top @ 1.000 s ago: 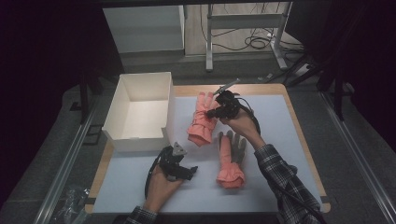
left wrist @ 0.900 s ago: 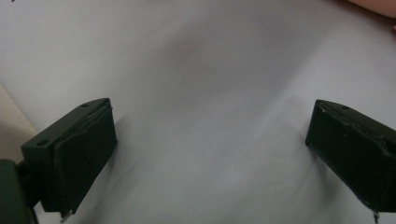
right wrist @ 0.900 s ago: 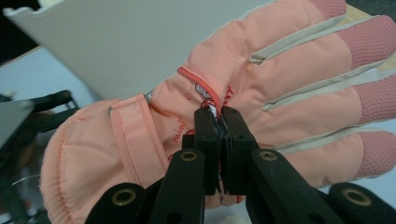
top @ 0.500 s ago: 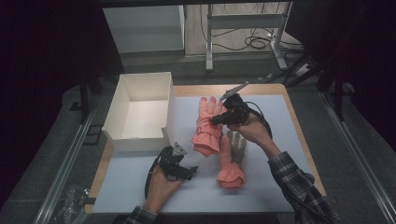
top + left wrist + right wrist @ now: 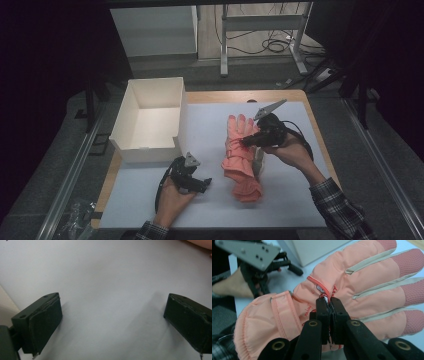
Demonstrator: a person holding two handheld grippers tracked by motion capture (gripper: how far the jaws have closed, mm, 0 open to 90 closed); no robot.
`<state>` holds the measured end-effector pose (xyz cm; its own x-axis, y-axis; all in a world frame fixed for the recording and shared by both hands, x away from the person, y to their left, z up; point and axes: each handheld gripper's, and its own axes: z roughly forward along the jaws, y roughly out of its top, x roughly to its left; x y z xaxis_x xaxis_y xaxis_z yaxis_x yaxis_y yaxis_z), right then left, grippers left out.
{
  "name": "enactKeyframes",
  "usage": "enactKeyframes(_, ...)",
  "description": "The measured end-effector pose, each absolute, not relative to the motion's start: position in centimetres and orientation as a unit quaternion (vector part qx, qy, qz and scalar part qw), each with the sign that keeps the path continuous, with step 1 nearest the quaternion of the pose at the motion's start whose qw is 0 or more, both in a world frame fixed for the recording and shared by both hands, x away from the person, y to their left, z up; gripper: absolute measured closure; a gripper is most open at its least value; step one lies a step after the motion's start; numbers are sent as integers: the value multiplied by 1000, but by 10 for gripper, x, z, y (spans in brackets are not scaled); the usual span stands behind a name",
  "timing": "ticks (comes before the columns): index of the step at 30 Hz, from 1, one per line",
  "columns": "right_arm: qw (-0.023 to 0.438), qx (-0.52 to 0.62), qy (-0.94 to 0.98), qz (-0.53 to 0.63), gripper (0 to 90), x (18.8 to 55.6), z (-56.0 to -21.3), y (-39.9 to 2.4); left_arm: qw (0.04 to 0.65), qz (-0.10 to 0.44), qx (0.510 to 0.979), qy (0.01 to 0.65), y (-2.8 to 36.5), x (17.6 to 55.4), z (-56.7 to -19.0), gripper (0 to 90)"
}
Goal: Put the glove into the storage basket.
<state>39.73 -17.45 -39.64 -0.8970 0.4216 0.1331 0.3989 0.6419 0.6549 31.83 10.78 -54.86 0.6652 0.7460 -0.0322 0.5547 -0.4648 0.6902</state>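
Pink glove (image 5: 240, 150), mid-surface: right hand-held gripper (image 5: 248, 140) pinching its back fabric, lift gently; left hand-held gripper (image 5: 204, 183) wide, empty.

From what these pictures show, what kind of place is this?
Probably a lab or workshop set up for recording, not a home. A work table with a pale mat stands on a dark floor, cables lie loose behind it near a metal frame, and a person holds camera-bearing grippers.
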Motion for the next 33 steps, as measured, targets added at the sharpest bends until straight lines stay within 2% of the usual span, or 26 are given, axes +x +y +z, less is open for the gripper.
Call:
enactKeyframes(8,8,222,912,344,861,382,-408,-199,344,139,845,384,108,318,-548,20)
enactKeyframes(17,-7,215,919,331,860,378,-431,-200,346,139,844,385,108,318,-549,20)
enactKeyframes(24,25,207,932,298,854,376,-447,-191,345,139,845,384,108,318,-549,20)
enactKeyframes(31,23,215,930,298,830,377,-460,-188,344,139,846,384,108,318,-549,20)
enactKeyframes(33,26,215,929,301,796,376,-460,-189,346,139,844,385,108,318,-549,20)
